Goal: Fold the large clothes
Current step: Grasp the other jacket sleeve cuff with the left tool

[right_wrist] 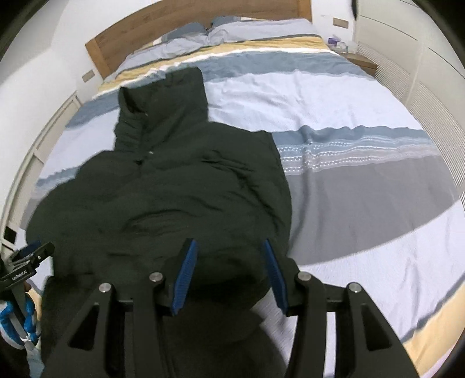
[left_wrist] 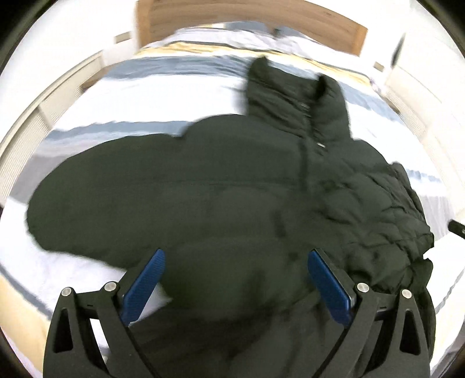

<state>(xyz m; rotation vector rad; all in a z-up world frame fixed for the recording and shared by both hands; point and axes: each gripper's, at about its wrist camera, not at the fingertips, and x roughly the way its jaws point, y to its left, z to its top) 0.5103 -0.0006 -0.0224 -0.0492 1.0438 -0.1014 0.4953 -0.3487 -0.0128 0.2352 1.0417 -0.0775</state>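
Observation:
A dark green puffer jacket (left_wrist: pixel 203 189) (right_wrist: pixel 174 189) lies spread on the bed, front up, with its hood (left_wrist: pixel 290 96) (right_wrist: pixel 165 96) toward the headboard. My left gripper (left_wrist: pixel 237 254) hangs open and wide over the jacket's lower part, nothing between its blue pads (left_wrist: pixel 142 285). It also shows at the lower left edge of the right wrist view, the left gripper (right_wrist: pixel 29 256) held by a gloved hand (right_wrist: pixel 17 319). My right gripper (right_wrist: pixel 229 244) stands partly open over the jacket's lower right corner. The hem bulges in the gap, and I see no pad pressing on it.
The bed's striped duvet (right_wrist: pixel 348 116) (left_wrist: pixel 145 93) lies bare to the right of the jacket. A wooden headboard (right_wrist: pixel 174 23) and pillows (right_wrist: pixel 232 29) are at the far end. A nightstand (right_wrist: pixel 360 61) and white cabinets (right_wrist: pixel 421 72) flank the right side.

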